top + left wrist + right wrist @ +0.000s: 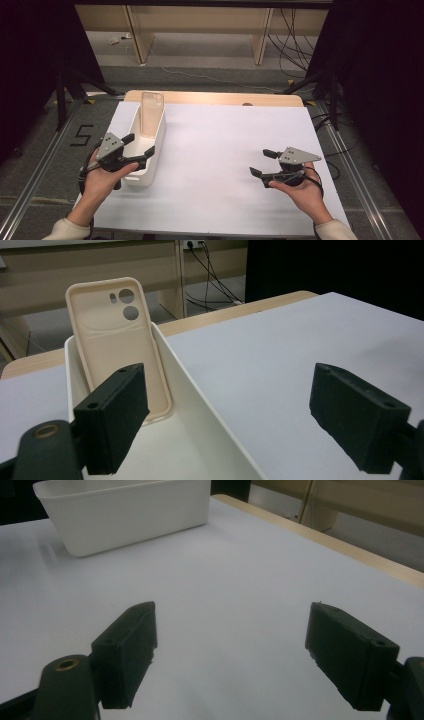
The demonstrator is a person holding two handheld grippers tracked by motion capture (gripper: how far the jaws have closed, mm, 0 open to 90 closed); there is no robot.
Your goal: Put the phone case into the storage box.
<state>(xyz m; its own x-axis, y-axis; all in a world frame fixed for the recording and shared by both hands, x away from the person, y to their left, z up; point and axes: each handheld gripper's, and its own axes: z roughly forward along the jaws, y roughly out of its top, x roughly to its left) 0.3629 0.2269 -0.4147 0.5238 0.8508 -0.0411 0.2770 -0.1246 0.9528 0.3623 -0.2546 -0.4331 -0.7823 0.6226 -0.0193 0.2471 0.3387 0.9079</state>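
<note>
While the left gripper (141, 143) hangs wide open at the left of the high view, one jaw inside the white bin (155, 160), the phone case (151, 114) leans upright at the bin's upper end; right gripper (264, 162), lower right, spread and empty above the white table (225, 150).

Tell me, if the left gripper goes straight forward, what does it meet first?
Probably the right wall of the white bin, which runs between its open jaws; the phone case stands farther on. Depth is unclear.
</note>
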